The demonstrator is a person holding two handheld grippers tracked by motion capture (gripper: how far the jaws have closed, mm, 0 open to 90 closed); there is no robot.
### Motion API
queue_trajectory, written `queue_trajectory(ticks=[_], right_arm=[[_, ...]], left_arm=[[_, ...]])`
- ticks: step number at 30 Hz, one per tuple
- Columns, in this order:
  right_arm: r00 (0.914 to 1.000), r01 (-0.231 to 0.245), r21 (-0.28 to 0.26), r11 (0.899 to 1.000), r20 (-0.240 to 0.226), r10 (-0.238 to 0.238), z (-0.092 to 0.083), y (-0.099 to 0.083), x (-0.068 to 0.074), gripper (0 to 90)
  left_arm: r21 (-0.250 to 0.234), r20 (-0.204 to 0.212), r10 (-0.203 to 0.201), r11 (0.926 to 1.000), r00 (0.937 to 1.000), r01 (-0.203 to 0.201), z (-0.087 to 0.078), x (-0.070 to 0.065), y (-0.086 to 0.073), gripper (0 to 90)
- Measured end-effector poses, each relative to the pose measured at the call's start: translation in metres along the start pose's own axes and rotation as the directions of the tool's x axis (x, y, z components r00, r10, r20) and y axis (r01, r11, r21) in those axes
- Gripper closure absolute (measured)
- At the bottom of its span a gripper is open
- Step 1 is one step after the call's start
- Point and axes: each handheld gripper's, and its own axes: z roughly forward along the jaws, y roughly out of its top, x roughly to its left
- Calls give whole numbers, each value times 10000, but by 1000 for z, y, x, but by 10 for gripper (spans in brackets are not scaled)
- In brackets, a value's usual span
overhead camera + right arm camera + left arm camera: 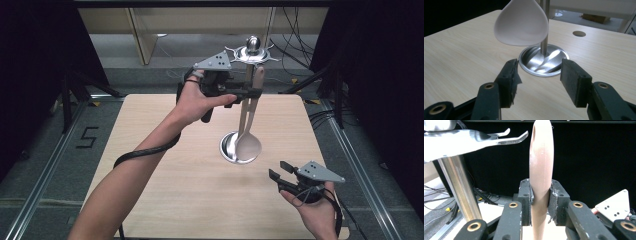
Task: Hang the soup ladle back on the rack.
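Beige ladle (248, 142) clamped in left gripper (252, 93) | right gripper (278, 169) wide, idle | ease handle squarely onto rack hook (511, 139).

Over the far middle of the table (165, 165), the left gripper (250, 92) pinches the handle of a pale ladle (248, 145) beside a metal rack (251, 52), while the right gripper (280, 171) hovers open at the near right.

You worked at a light wooden table (165, 165) on a grey floor (45, 150), with black curtains (35, 50) around.
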Motion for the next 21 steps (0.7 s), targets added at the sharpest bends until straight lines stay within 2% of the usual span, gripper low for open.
queue_trajectory(ticks=[5,10,12,18,21], right_arm=[[9999,-105,31,9999,-5,105,0,0,0,485],[10000,-99,43,9999,-4,99,0,0,0,485],[9995,-315,85,9995,11,315,-1,0,2,484],[9998,-198,58,9998,-43,198,0,0,0,483],[9994,-340,102,9994,-12,340,-1,0,2,483]], left_arm=[[-64,-12,-66,10000,10000,66,1,0,0,732],[-78,-8,53,10000,10000,-53,1,1,1,732],[-71,-21,-23,10000,10000,23,1,1,2,732],[-116,-35,-100,9999,9999,99,0,2,3,732],[-105,-51,-97,9999,9999,97,0,3,4,732]])
